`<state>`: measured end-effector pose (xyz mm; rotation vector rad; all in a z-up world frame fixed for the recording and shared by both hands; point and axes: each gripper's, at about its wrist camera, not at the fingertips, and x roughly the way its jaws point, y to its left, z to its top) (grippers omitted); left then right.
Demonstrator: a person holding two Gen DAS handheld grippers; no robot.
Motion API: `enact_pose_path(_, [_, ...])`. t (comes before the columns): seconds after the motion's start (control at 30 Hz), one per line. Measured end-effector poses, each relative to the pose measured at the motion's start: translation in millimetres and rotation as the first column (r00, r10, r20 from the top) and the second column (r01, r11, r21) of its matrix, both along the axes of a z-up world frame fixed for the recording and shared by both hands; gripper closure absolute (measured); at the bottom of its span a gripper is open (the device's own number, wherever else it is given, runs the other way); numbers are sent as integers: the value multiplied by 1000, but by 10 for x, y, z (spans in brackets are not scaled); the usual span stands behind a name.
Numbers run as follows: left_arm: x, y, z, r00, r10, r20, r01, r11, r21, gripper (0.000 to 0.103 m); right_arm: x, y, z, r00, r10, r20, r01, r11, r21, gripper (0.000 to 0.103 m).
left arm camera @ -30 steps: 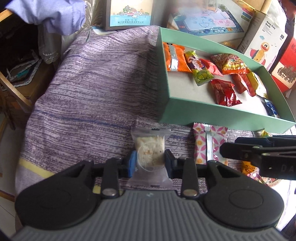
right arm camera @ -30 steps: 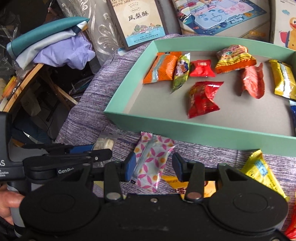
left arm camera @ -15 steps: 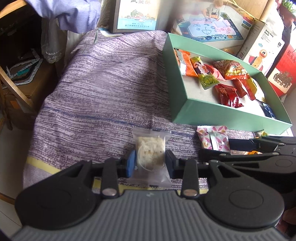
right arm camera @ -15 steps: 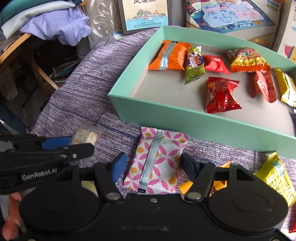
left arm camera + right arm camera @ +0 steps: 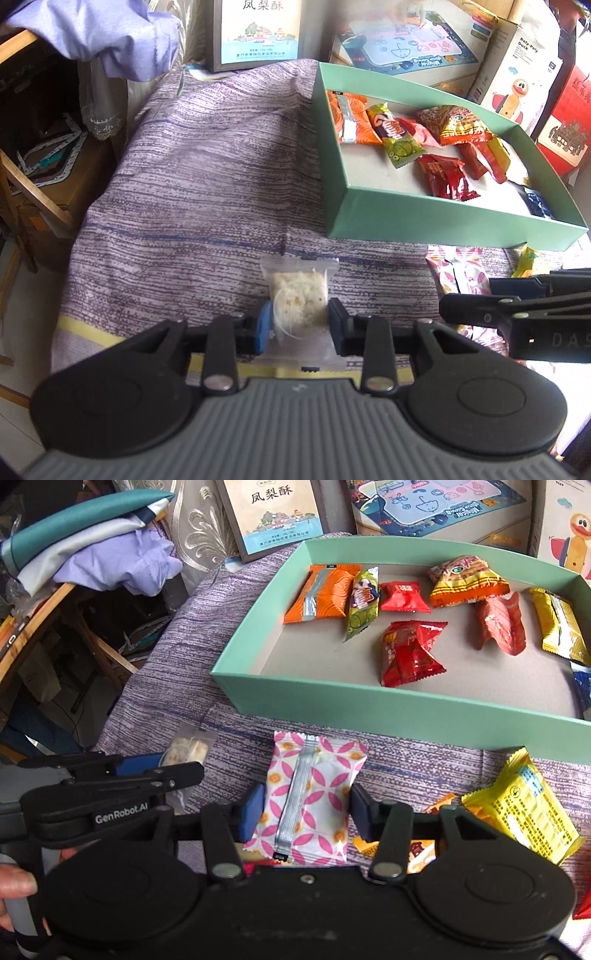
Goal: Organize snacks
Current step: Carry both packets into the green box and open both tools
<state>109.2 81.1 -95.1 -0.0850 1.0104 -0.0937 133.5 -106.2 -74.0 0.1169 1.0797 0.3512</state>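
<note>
Clear rice-cake packet (image 5: 298,295) clenched across its middle by left tool (image 5: 298,323), low over purple-clothed table (image 5: 192,177).
Pink-flowered packet (image 5: 312,797) flanked by right tool (image 5: 307,812); pad contact not certain, jaws just eased slightly.
Both judged light, crinkly, slippery; cake brittle.
Grip best taken across packet middle.
Green tray (image 5: 369,705) just beyond.
</note>
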Motion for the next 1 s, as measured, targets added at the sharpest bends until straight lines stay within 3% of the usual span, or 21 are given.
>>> enact_pose_path(0.2, [0, -52, 426, 997, -23, 76, 26, 999, -30, 71, -29, -186, 336, 998, -7, 57, 3, 997, 78, 53])
enact_pose_path(0.4, [342, -270, 720, 988, -65, 140, 66, 998, -4, 71, 304, -415, 626, 988, -88, 127, 72, 989, 128, 53])
enact_pose_path(0.53, [667, -415, 725, 987, -87, 137, 88, 996, -2, 71, 616, -522, 608, 984, -146, 106, 129, 979, 158, 53])
enact_pose_path(0.83, [1140, -541, 526, 990, -101, 98, 99, 995, 27, 71, 1003, -530, 391, 984, -165, 70, 152, 975, 165, 53])
enact_pose_path(0.87, [1159, -547, 519, 990, -101, 100, 98, 995, 36, 69, 1035, -518, 369, 985, -161, 63, 148, 974, 170, 53])
enact_pose_path(0.9, [1167, -555, 518, 990, -96, 108, 91, 995, 50, 58, 1068, -513, 350, 986, -160, 48, 149, 972, 180, 50])
enact_pose_path(0.93, [1165, -560, 526, 989, -84, 120, 77, 995, 69, 37, 1086, -522, 335, 985, -171, 34, 162, 968, 191, 50])
enact_pose_path(1.0, [1134, -546, 551, 986, -64, 154, 48, 993, 105, 17, 1100, -543, 331, 984, -176, 36, 166, 966, 198, 44])
